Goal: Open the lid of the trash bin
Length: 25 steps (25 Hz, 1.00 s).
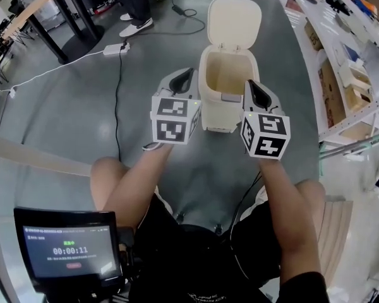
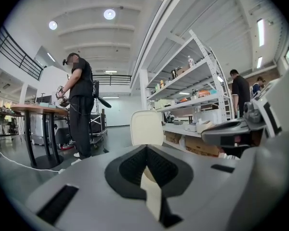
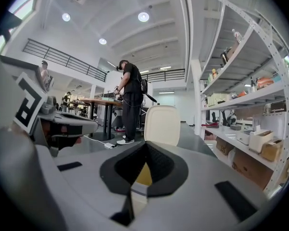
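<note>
Seen from above, a cream trash bin [image 1: 228,84] stands on a grey floor [image 1: 63,112] in the upper middle of the frame. Its lid [image 1: 234,20] is raised, tipped back behind the open top, and the inside is bare to view.

Two bare forearms reach up from the bottom of the frame, each holding a grey gripper with a black-and-white marker cube. The left gripper [image 1: 186,75] sits just left of the bin, its tip near the bin's left wall. The right gripper [image 1: 254,86] overlaps the bin's lower right corner. Whether either one touches the bin cannot be told.

In the left gripper view, the left gripper [image 2: 147,150] has its jaws pressed together with nothing between them, and the lid [image 2: 147,127] rises just beyond. In the right gripper view, the right gripper [image 3: 145,146] is likewise pressed together and empty, with the lid [image 3: 162,124] ahead.

White shelves [image 1: 350,74] run down the right edge. A power strip [image 1: 115,48] lies at upper left. A small screen [image 1: 72,251] sits at lower left. A person [image 2: 81,107] stands by a table [image 2: 36,110] at the left of the left gripper view.
</note>
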Available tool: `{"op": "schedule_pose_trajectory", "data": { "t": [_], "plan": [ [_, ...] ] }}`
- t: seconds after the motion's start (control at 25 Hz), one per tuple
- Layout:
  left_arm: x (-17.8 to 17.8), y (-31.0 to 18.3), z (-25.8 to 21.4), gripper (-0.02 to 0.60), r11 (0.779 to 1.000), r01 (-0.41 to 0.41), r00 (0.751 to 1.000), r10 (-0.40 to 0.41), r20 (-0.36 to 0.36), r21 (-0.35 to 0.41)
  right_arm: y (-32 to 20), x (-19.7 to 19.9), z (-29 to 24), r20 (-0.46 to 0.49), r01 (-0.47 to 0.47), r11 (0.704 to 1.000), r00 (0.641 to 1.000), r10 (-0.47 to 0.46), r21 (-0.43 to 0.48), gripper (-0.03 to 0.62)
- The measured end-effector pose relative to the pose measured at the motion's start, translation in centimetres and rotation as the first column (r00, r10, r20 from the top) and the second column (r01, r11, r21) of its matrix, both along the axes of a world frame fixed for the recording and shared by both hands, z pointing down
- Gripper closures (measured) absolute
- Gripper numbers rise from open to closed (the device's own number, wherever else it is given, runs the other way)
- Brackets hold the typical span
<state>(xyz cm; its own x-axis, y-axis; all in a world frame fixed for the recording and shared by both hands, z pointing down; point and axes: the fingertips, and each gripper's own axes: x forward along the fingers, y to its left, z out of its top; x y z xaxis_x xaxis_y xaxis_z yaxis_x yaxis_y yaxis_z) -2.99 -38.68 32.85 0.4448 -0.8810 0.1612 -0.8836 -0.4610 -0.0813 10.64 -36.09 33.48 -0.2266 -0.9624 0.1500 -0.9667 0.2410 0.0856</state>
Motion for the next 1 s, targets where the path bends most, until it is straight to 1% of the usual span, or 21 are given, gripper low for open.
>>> {"op": "schedule_pose_trajectory", "data": {
  "t": [0.08, 0.24, 0.48, 0.68, 0.84, 1.0],
  "plan": [
    [0.3, 0.6, -0.4, 0.583, 1.0, -0.006, 1.0, 0.006, -0.005, 0.001, 0.5, 0.3, -0.3, -0.004, -0.003, 1.0, 1.0, 0.003, 0.005, 0.591],
    [0.9, 4.1, -1.6, 0.583, 1.0, -0.002, 1.0, 0.002, -0.017, -0.009, 3.9, 0.5, -1.2, 0.009, 0.011, 1.0, 1.0, -0.011, 0.008, 0.591],
    [0.8, 7.9, -2.0, 0.583, 1.0, 0.001, 1.0, -0.001, -0.03, -0.005, 7.0, -1.2, -2.0, 0.029, 0.039, 0.999, 0.999, -0.04, 0.022, 0.591],
    [0.6, 11.4, -2.1, 0.583, 1.0, 0.002, 0.999, -0.002, -0.032, 0.0, 10.2, -3.2, -2.3, 0.0, 0.077, 0.996, 0.997, -0.077, 0.038, 0.591],
    [0.1, 14.1, -2.1, 0.583, 1.0, 0.004, 1.0, -0.004, -0.028, 0.002, 12.9, -4.0, -2.4, -0.03, 0.102, 0.994, 0.994, -0.1, 0.048, 0.591],
    [-0.5, 16.6, -2.0, 0.581, 1.0, 0.017, 0.998, -0.018, -0.056, -0.016, 15.5, -4.6, -2.5, -0.041, 0.117, 0.992, 0.993, -0.115, 0.05, 0.591]
  ]
}}
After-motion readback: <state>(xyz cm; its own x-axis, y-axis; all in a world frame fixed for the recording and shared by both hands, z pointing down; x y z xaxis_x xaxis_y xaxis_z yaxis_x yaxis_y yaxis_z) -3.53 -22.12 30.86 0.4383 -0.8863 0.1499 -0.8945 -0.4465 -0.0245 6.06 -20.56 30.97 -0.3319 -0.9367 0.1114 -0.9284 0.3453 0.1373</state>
